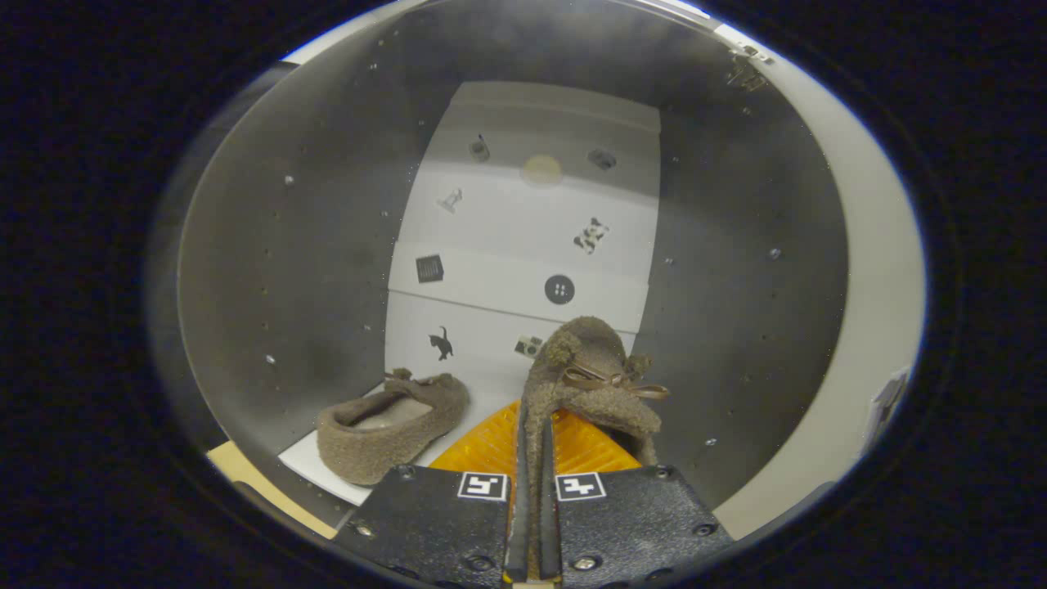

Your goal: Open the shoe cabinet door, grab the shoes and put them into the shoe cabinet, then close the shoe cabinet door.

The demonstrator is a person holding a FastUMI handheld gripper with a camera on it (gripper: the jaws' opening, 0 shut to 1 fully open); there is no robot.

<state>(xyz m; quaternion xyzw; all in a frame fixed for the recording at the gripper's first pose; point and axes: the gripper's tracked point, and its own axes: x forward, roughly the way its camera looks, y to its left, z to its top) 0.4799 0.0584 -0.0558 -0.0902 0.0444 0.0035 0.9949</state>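
My gripper (pixel 533 458) is shut on a fuzzy brown slipper (pixel 590 368) with a small bow, pinching its rim edge between both fingers. The slipper hangs inside the open shoe cabinet, toe pointing toward the white back panel (pixel 523 237). A second matching slipper (pixel 391 425) lies on the cabinet's white floor to the left of my fingers, its opening facing up. It rests apart from the held one.
Grey cabinet side walls (pixel 286 270) close in on both sides, dotted with shelf-pin holes. The back panel carries small picture stickers. The cabinet's pale front frame (pixel 875 270) curves along the right. A strip of wooden floor (pixel 245 478) shows below the cabinet's left corner.
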